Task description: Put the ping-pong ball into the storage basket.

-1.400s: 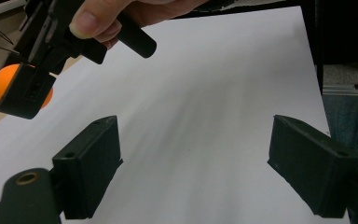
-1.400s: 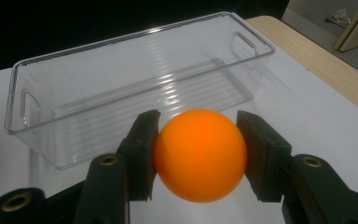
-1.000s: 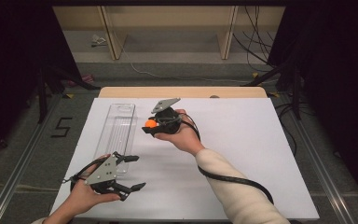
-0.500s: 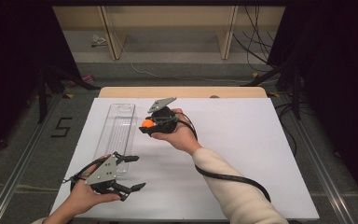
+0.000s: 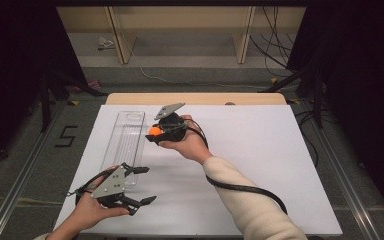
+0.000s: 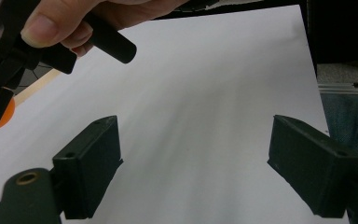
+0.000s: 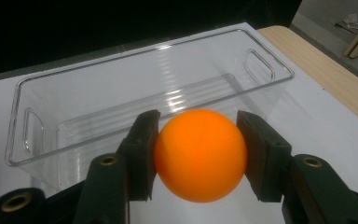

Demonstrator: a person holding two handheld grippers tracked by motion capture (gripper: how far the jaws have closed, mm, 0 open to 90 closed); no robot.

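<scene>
The orange ball [image 7: 200, 155] is smooth, matte and evenly coloured, with a soft highlight near its top and no seam, logo or print on the side that shows. It is clamped between the two black pads of the right gripper [image 7: 198, 156], one pad pressing on each flank, and is held above the white table top [image 5: 260, 165], just beside the clear plastic bin [image 7: 144, 93]. In the high view the ball [image 5: 154, 131] sits at the left tip of the right gripper [image 5: 156, 133], close to the long side of the bin [image 5: 126, 145].

The bin is a long, see-through tray with rounded corners, a cut-out handle at each short end and fine ridges along its floor; it carries no label that can be read.

The left gripper [image 5: 139, 185] rests in the hand near the table's front edge, its jaws spread wide with nothing but bare table between them.

The only writing that can be read is a black "5" [image 5: 66, 135] marked on the floor left of the table.
</scene>
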